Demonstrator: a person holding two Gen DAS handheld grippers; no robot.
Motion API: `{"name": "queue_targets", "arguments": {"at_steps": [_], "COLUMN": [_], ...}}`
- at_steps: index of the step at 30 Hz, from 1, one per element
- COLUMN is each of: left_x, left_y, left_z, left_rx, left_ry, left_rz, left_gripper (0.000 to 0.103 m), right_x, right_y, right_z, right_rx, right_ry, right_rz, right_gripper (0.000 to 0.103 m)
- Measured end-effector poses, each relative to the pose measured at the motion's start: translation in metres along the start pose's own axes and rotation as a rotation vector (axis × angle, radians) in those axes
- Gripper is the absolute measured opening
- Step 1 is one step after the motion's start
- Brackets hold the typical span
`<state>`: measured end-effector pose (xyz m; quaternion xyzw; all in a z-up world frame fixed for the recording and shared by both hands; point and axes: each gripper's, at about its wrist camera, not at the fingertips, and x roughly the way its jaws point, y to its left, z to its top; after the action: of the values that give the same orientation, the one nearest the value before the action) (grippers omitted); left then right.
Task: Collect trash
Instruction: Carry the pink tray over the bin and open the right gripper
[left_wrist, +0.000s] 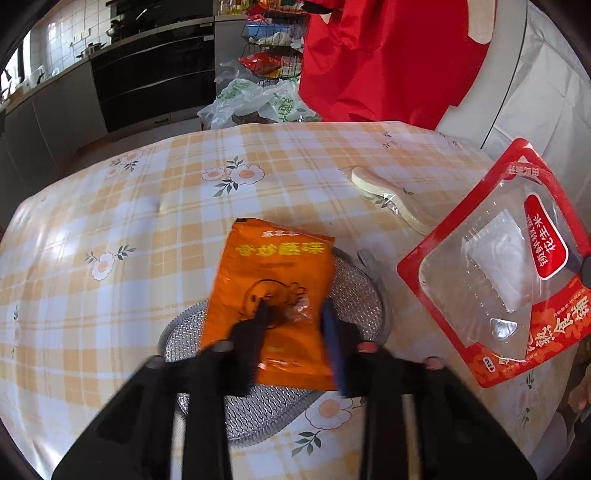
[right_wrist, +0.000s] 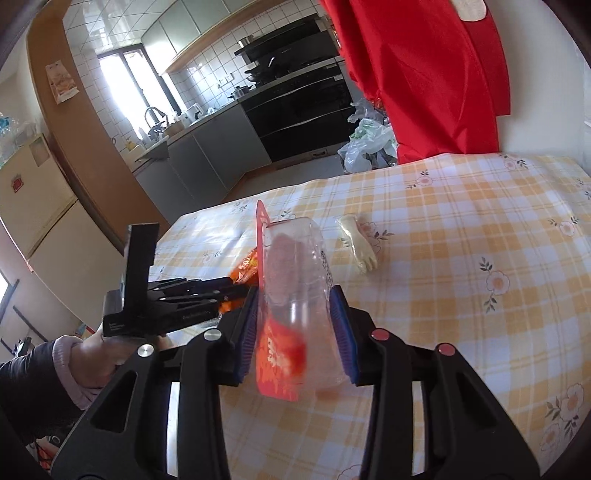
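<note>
My left gripper (left_wrist: 295, 314) is shut on an orange snack wrapper (left_wrist: 271, 295) and holds it over a round metal mesh basket (left_wrist: 354, 295) on the table. My right gripper (right_wrist: 297, 301) is shut on a red and clear plastic food bag (right_wrist: 295, 280), held upright above the table. The same bag shows at the right of the left wrist view (left_wrist: 498, 266). The left gripper (right_wrist: 177, 299) and the person's hand show at the left of the right wrist view, with the orange wrapper (right_wrist: 245, 267) beyond them.
A cream rubber glove (right_wrist: 358, 242) lies on the yellow checked tablecloth (right_wrist: 461, 240); it also shows in the left wrist view (left_wrist: 388, 199). A red cloth (left_wrist: 388, 55) hangs behind the table. Plastic bags (left_wrist: 255, 99) lie on the floor near kitchen counters.
</note>
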<state>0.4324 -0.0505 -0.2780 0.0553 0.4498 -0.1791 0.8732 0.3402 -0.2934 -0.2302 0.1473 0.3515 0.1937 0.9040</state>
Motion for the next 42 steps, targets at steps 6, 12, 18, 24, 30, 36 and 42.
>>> {"name": "queue_targets", "arguments": {"at_steps": [6,12,18,24,30,36,42], "left_x": [-0.024,-0.061,-0.116,-0.180,-0.243,-0.296,-0.335], "left_y": [-0.011,-0.009,-0.015,-0.028,-0.044,-0.061,-0.069], "left_z": [-0.008,-0.018,-0.032,-0.053,-0.087,-0.126,-0.161], "left_rx": [0.043,-0.013,-0.047,-0.068,-0.074,-0.097,-0.142], "left_ry": [-0.029,-0.080,-0.149,-0.226,-0.292,-0.338,-0.375], "left_rz": [-0.022,-0.081,-0.132,-0.175,-0.180,-0.186,-0.181], "left_gripper": [0.005,0.004,0.004,0.004,0.004,0.004,0.004], "right_x": [-0.009,-0.023,-0.054,-0.094,-0.140,-0.178,-0.212], "right_y": [0.001,0.003,0.019,0.039,0.065,0.089,0.109], "right_z": [-0.005,-0.006,-0.011,-0.019,-0.033,-0.055,-0.081], "right_rx": [0.011,0.017,0.005,-0.007,-0.043,-0.071,-0.096], "right_ry": [-0.010,-0.028,-0.060,-0.098,-0.138,-0.150,-0.151], "right_rz": [-0.036,-0.063,-0.077,-0.067,-0.052,-0.027,-0.011], "right_gripper": [0.040,0.040,0.040,0.040,0.040,0.040,0.040]}}
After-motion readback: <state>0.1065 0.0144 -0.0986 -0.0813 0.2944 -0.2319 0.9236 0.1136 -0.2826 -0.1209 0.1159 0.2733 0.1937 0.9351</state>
